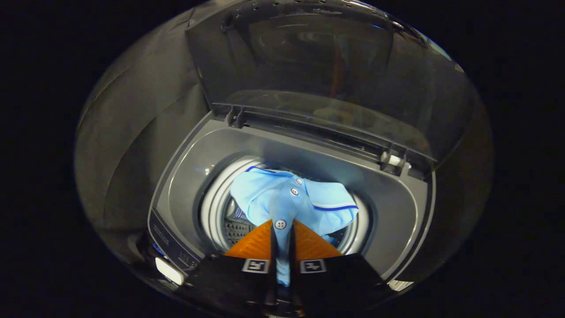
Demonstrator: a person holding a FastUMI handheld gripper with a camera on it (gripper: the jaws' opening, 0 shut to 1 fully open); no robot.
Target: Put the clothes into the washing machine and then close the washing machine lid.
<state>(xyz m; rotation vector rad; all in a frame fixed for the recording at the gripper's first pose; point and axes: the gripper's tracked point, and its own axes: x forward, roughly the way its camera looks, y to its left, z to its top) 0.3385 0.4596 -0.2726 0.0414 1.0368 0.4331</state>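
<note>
The grey top-loading washing machine [397,212] stands open, its dark translucent lid [318,79] raised upright at the back edge. Over the round steel drum [216,207] hangs a light-blue buttoned polo shirt [287,198], bunched across the mouth, its collar toward the lid hinge. The gripper [282,236] is clamped on the shirt's button placket, both fingers pressing the cloth. By my reading the shirt is only half delivered: release and lid closing remain. The drum's depth is mostly hidden beneath the fabric.
</note>
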